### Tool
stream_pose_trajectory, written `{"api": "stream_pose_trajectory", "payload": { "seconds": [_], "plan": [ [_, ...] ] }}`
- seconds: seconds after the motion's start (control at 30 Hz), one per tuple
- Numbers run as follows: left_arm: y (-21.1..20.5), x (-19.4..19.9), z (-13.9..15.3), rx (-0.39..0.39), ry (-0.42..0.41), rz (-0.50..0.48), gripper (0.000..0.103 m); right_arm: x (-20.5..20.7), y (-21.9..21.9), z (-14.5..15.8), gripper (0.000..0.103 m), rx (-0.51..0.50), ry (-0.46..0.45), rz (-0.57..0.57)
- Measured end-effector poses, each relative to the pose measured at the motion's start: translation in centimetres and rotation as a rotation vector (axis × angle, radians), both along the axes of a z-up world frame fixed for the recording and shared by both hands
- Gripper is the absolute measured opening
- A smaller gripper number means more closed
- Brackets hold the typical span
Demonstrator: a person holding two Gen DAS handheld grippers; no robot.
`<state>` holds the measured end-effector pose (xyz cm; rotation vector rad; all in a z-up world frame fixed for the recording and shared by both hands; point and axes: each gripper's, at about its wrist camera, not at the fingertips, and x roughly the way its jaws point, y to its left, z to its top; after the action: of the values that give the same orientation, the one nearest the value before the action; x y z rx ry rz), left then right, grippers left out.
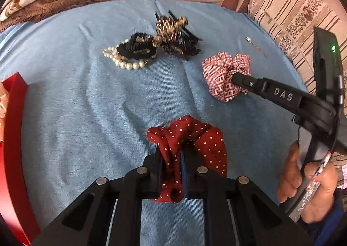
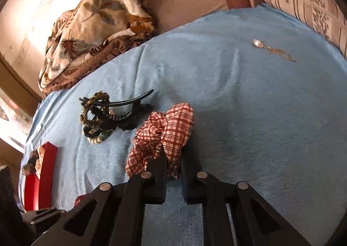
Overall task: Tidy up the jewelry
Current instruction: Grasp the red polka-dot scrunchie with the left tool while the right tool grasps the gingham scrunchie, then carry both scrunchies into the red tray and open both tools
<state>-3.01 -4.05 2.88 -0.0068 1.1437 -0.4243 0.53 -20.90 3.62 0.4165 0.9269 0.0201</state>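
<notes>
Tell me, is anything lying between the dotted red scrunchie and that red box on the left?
Nothing visible. The left gripper is shut on the dotted red scrunchie, and only bare blue cloth lies between it and the red box.

blue cloth (image 1: 86, 94): matt, napped | pearl bracelet (image 1: 123, 60): glossy beads

Scrunchie (image 1: 186, 137) lies on cloth (image 1: 86, 105), beads (image 1: 123, 59) behind.
</notes>
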Motion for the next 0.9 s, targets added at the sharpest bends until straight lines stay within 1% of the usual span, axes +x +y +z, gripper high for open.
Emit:
{"api": "stream_pose_trajectory", "payload": {
  "seconds": [0.17,0.3,0.57,0.73,0.9],
  "plan": [
    [1.8,-1.3,2.3,-0.004,-0.045,0.021,0.013,-1.1,0.4,1.3,0.011,0.01,-0.021,0.009],
    [3.8,-2.5,3.7,-0.006,-0.063,0.051,0.013,-2.5,0.8,2.4,0.011,0.028,-0.034,0.007],
    [7.4,-5.5,6.0,0.023,-0.127,0.123,0.013,-6.7,2.9,4.4,0.011,0.011,-0.06,0.016],
    [9.9,-7.1,7.1,0.023,-0.153,0.167,0.013,-8.9,4.7,5.1,0.011,0.017,-0.057,0.028],
    [12.5,-8.1,7.9,0.023,-0.152,0.223,0.013,-9.5,6.9,5.7,0.011,0.018,-0.027,0.033]
  ]
}}
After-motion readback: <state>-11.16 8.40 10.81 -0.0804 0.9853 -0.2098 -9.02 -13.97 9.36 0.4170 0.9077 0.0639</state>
